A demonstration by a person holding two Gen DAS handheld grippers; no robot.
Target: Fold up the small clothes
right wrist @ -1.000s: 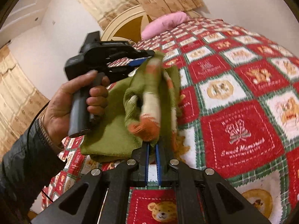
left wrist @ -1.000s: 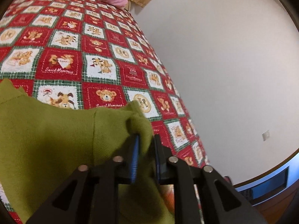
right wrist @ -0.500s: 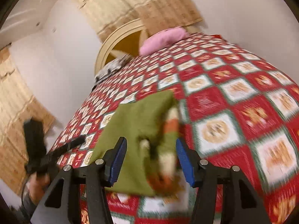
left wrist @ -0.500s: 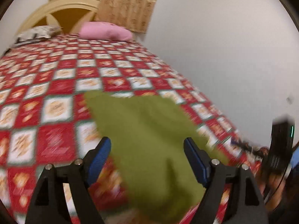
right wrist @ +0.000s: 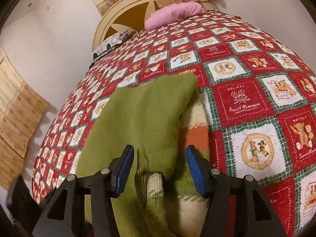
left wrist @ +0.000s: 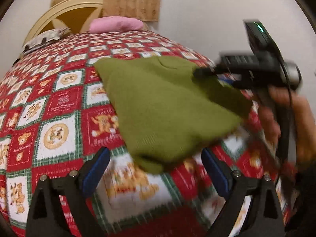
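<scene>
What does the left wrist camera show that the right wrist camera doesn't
Only the left wrist view shows the right gripper and the hand holding it, beside the green garment. Only the right wrist view shows the garment's cream and orange striped part and a curtain at left. Both show the quilt, pink pillow and headboard.

The folded garment (right wrist: 142, 118) lies on the quilt (right wrist: 246, 106) covering the bed, with the pillow (right wrist: 175, 13) well behind it at the headboard (right wrist: 126, 9). The right gripper (right wrist: 160, 169) hangs just above the garment's near edge. In the left wrist view, the left gripper (left wrist: 156, 171) sits before the garment's near corner, apparently not touching it, with a hand (left wrist: 290, 110) to the right.
</scene>
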